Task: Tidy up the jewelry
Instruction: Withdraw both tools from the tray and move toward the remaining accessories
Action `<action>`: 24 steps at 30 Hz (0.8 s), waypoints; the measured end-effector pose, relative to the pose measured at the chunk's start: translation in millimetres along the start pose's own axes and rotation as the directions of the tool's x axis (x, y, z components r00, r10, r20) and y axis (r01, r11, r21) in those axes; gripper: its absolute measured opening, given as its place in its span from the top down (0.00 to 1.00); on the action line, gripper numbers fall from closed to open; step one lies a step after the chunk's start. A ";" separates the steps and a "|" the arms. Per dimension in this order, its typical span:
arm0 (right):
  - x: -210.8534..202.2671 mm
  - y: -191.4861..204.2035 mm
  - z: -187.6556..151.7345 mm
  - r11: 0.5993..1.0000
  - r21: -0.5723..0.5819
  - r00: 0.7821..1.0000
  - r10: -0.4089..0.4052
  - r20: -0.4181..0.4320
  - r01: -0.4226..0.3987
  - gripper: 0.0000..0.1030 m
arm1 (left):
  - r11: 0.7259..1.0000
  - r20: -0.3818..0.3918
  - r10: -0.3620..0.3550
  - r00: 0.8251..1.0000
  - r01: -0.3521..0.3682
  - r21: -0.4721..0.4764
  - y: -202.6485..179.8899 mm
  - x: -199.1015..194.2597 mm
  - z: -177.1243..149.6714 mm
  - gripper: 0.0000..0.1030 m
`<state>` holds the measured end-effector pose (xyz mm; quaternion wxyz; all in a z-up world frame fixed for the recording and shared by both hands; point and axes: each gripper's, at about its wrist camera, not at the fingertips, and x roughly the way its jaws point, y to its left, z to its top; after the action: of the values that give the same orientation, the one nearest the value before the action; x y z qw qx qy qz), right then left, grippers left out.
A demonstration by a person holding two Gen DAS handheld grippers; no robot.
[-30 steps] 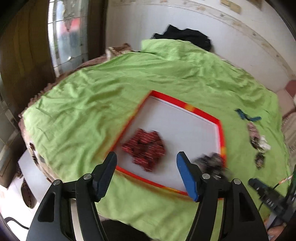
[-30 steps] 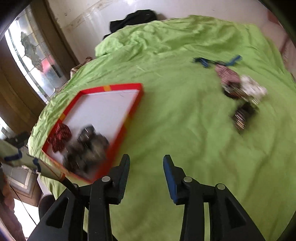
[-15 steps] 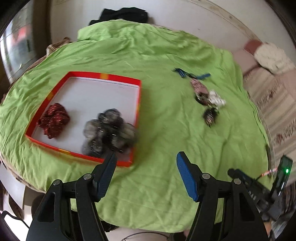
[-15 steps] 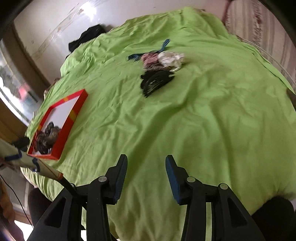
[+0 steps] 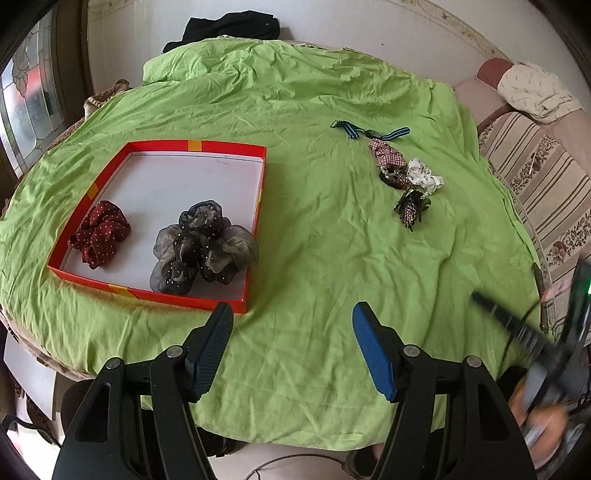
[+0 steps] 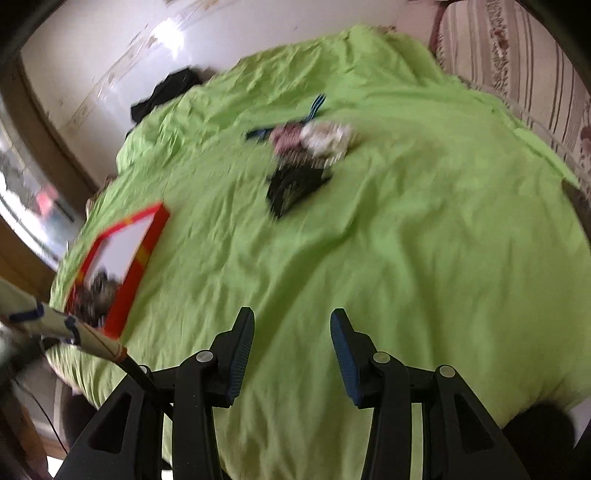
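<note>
Left claw (image 5: 291, 325) hangs wide open above the near edge of the green sheet (image 5: 314, 258), nothing between its blue pads. Right claw (image 6: 291, 332) also spread, a bit narrower, empty too, over bare sheet; that view's blurry. Red tray (image 5: 258, 206) sits on the left w/ two pieces inside: dark red dotted scrunchie (image 5: 101, 232) by the tray's left wall, big grey-black sheer scrunchie (image 5: 203, 247) beside it, toward the near right corner, the two apart. Well off to the right, the unsorted bunch lies on the sheet: blue striped band (image 5: 369, 131) farthest back, then plaid scrunchie (image 5: 388, 155), white dotted scrunchie (image 5: 424, 177) touching a brownish piece next to it, and a dark sparkly clip (image 5: 410, 208) nearest. From the right wrist cam the same pile (image 6: 306, 155) is ahead of the claw, tray (image 6: 144, 258) off left. Black cloth (image 5: 229, 26) by the far wall.
</note>
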<state>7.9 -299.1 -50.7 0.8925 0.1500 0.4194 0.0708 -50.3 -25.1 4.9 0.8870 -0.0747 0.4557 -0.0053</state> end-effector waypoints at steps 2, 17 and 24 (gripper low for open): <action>-3.3 -3.8 27.6 1.000 0.017 0.999 -0.006 0.036 0.005 0.55 | 1.000 0.000 -0.002 1.000 0.002 0.000 0.6 0.6 -0.4 0.36; 9.1 4.9 -6.2 0.997 -0.046 0.993 -0.060 -0.099 0.056 0.46 | 0.999 -0.015 -0.042 0.999 0.042 -0.001 8.6 18.5 0.6 0.36; -19.4 -18.0 -20.8 0.990 0.012 0.987 -0.141 -0.074 0.142 0.46 | 0.992 -0.060 -0.128 0.990 0.129 0.015 0.3 31.0 -9.2 0.36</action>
<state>-20.4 -316.7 -55.0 0.8780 0.1248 0.4620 0.0090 -39.7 -28.5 -25.4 0.8715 -0.0951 0.4760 -0.0690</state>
